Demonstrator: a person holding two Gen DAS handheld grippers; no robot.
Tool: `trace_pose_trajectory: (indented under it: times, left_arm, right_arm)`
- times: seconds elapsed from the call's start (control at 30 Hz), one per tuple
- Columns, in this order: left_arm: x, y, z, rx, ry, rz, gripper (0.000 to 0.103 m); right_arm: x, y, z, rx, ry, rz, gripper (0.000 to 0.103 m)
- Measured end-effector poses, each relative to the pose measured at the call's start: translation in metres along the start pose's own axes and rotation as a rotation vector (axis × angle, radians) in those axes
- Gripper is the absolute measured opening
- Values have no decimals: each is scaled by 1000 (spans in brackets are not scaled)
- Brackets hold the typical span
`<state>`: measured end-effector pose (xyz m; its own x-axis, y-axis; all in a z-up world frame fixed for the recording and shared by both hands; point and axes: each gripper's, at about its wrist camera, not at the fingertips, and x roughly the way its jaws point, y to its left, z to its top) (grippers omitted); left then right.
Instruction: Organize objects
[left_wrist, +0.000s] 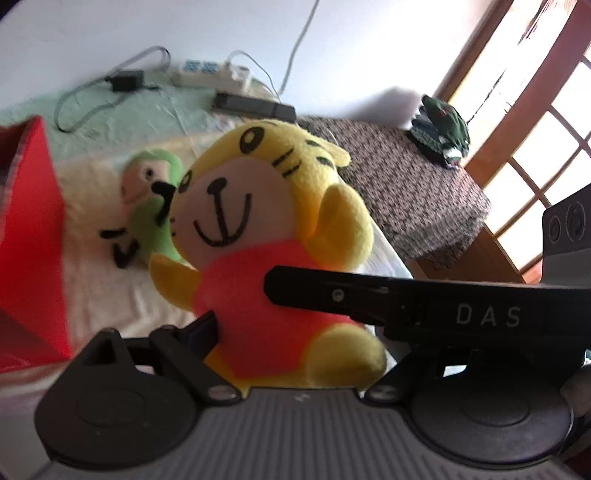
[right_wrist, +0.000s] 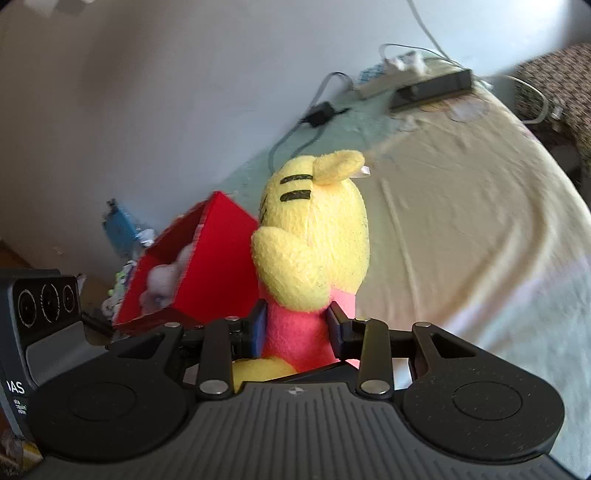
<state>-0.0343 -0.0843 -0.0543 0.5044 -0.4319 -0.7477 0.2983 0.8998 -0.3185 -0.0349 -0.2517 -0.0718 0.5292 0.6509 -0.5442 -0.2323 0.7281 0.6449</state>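
A yellow tiger plush in a pink shirt hangs above the bed, facing the left wrist camera. My left gripper has the plush's lower body between its jaws. Its left pad presses the pink side, and its right finger is hidden behind the other gripper. My right gripper is shut on the pink torso of the plush from behind, and one of its fingers crosses the belly. A red box stands open to the left with white stuffing inside.
A green plush lies on the cream bed sheet. Behind it are a power strip, a black adapter and a black bar. A green toy tank sits on a patterned cloth by the window.
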Motion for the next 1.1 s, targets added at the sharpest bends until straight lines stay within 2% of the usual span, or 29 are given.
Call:
trace_pose_trajectory:
  times: [0.23, 0.6, 0.83, 1.1]
  left_arm:
    - [-33, 5, -3, 0, -81, 65, 88]
    - [-80, 32, 7, 78, -176, 37, 88]
    - [-111, 79, 11, 95, -206, 35, 88]
    - [-128, 141, 15, 82, -224, 33, 88]
  right_arm:
    - [5, 27, 1, -67, -15, 74, 37]
    - [6, 80, 2, -127, -118, 69, 37]
    - [37, 121, 4, -131, -154, 73, 37]
    - [84, 163, 6, -144, -163, 72, 37]
